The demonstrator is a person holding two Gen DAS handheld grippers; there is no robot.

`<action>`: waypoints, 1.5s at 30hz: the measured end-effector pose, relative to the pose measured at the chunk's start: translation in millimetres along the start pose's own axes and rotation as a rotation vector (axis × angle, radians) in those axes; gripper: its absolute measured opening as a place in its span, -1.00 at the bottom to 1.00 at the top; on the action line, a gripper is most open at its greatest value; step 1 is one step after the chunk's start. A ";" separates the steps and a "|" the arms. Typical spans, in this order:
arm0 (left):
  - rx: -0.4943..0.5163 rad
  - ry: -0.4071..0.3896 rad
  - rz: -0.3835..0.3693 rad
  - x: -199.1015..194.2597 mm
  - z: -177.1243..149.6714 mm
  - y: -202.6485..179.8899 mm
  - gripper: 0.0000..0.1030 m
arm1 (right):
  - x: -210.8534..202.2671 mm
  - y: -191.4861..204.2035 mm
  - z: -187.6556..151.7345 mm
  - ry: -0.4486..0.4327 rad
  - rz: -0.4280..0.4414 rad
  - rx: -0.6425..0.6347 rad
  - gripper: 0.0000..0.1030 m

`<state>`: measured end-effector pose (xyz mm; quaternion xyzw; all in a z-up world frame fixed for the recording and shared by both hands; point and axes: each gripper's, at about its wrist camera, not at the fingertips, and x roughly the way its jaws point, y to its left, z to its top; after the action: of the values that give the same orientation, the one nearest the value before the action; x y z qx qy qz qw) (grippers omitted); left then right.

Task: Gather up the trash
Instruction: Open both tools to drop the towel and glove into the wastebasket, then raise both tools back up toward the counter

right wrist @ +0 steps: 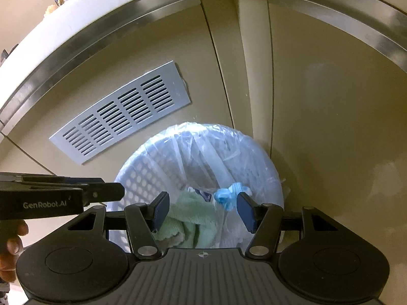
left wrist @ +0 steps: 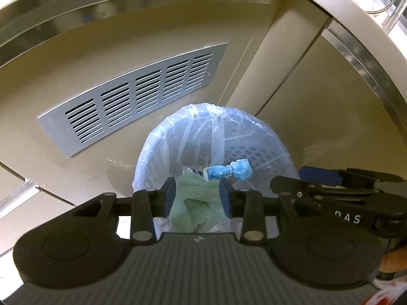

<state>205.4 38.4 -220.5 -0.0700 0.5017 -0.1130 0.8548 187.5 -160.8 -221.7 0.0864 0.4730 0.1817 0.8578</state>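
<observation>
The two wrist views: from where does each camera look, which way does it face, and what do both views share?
Left wrist view: sits on the left gripper, looks steeply down into the lined trash basket; its own fingers show, with the right gripper and part of a hand at the right edge.
Right wrist view: sits on the right gripper, faces down at the same trash basket; the left gripper enters from the left.
Shared: basket, green cloth, blue wad, vent grille.

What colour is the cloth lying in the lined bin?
Pale green cloth, clearest in the right wrist view.
</observation>
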 end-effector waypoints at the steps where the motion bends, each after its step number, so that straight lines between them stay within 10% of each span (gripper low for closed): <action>1: 0.001 0.003 0.001 -1.0 -0.6 -0.7 -0.36 | -2.0 0.3 -0.5 0.000 -0.002 0.001 0.14; 24: 0.007 -0.113 0.033 -116.9 -6.9 -34.9 -0.34 | -105.4 24.6 12.8 -0.109 0.092 0.069 0.16; 45: 0.058 -0.343 0.047 -179.6 99.5 -20.7 -0.21 | -150.3 24.6 94.9 -0.245 0.070 0.028 0.16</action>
<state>205.2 66.4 -16.0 -0.0517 0.3465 -0.0941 0.9319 188.8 -195.2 -45.5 0.1367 0.3637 0.1930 0.9010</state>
